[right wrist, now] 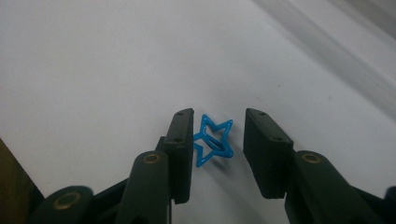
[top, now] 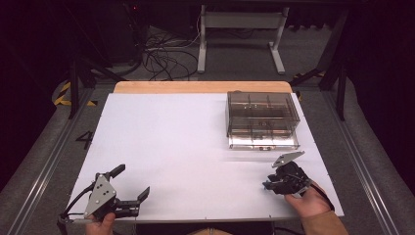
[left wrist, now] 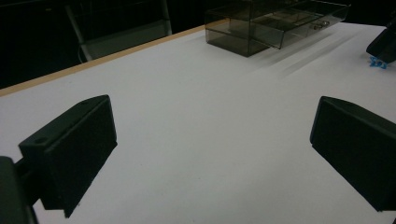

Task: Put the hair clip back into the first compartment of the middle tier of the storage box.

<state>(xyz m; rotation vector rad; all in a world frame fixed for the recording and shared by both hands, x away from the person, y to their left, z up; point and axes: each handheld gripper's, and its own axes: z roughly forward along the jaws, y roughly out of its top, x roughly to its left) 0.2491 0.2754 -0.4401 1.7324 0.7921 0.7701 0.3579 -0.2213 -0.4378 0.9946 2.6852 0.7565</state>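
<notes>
A small blue star-shaped paper clip [right wrist: 213,141] is seen lying flat on the white table top [top: 186,147], near the table's right front corner and well short of the smoky clear drawer box [top: 262,119] that stands farther back on the right. In the right gripper view the clip is bracketed by the two black jaws of the right gripper [right wrist: 218,140]: one jaw is touching or almost touching a point of the star, while a clear gap is left between the clip and the other jaw. The jaws are thus set narrow but not yet pressed on the clip, so nothing is held. The step in hand is judged to be the pinch that precedes lifting the clip. What is called for next is a squeeze until both pads bear on the star's edges, with the tips kept low against the table so that the thin wire is not skipped over or flicked aside; only then should a lift be made.

The left gripper [top: 131,191] is held by the left hand at the table's front left corner, its jaws spread wide over bare table, with nothing between them.
</notes>
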